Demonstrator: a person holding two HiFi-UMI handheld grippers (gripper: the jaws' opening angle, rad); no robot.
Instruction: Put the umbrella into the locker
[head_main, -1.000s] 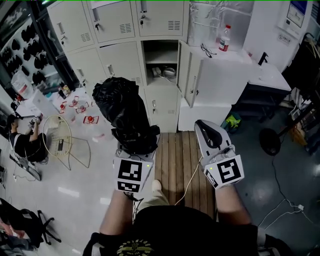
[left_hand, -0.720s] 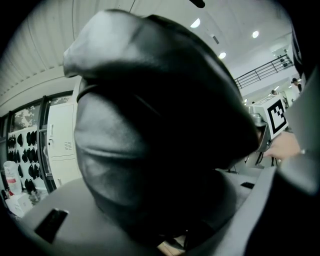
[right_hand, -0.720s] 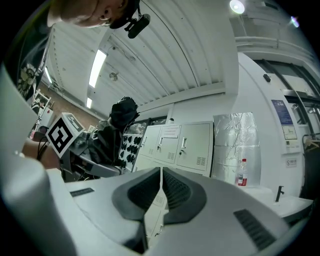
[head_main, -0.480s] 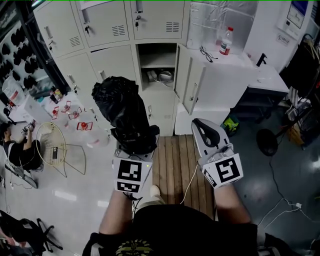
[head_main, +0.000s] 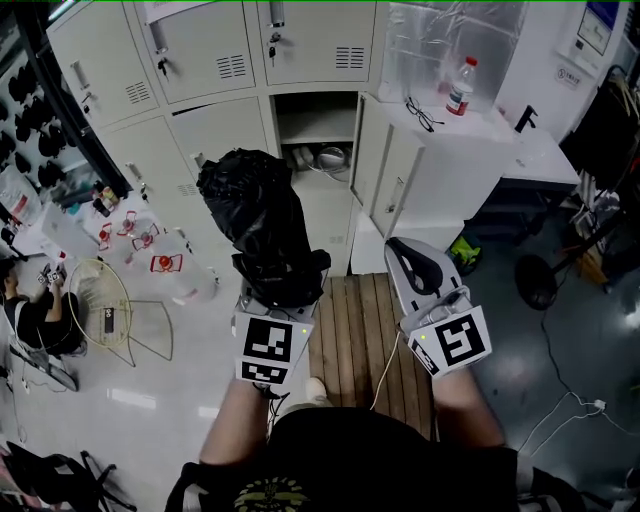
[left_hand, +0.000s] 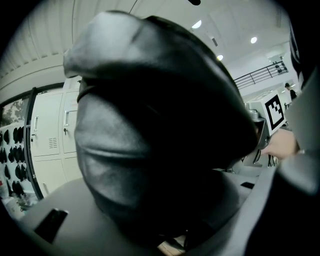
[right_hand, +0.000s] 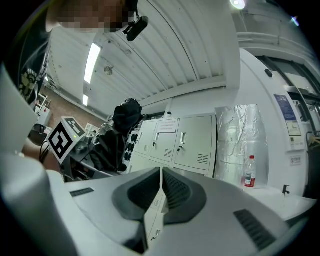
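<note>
Red-label bottle (head_main: 460, 88): print unreadable; left gripper (head_main: 283, 282) clamps black umbrella (head_main: 250, 200).

Your head view is evenly lit and sharp, its edges bowed; the pale floor (head_main: 150, 385) throws back soft glare patches. In your left gripper view the umbrella (left_hand: 150, 125) fills the lens, dark and out of focus, with ceiling lights (left_hand: 254, 39) as small bright dots behind. Your right gripper view is bright, a strip light (right_hand: 92, 62) glaring, its rim black and curved.
</note>
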